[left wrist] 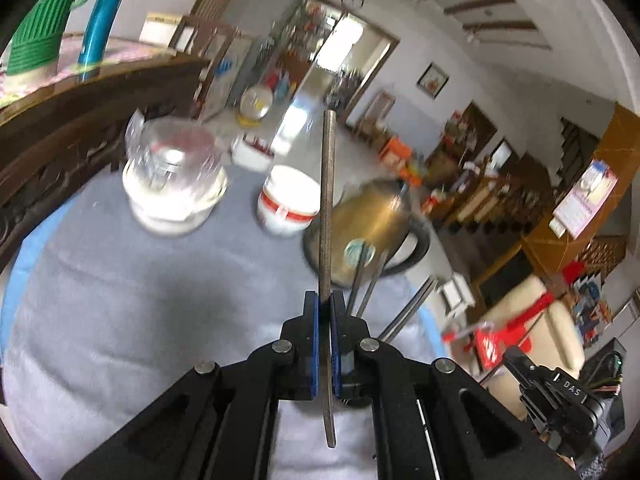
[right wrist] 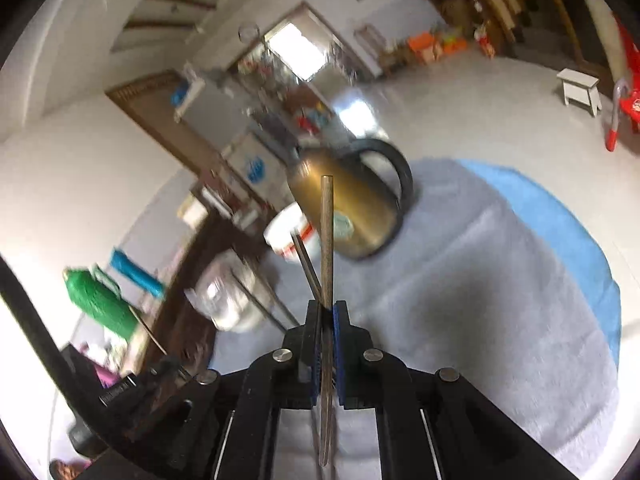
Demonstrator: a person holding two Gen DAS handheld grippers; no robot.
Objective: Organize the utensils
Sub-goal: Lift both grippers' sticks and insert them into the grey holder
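Left hand-held gripper (left wrist: 325, 304) nearest lens, blue pads pinching thin metal chopstick (left wrist: 327, 216) upright between them, tip rising past brass kettle (left wrist: 372, 220). Right hand-held gripper (right wrist: 327, 312) likewise pressed onto second chopstick (right wrist: 327, 240), tip pointing up across same kettle (right wrist: 360, 208). More thin metal sticks (left wrist: 368, 280) slant just beside left gripper's fingers; whether held, cannot tell. Grey cloth-covered surface (left wrist: 140, 300) below, carrying kettle, white tub with red band (left wrist: 286, 204), clear plastic container (left wrist: 174, 180). Views motion-blurred.
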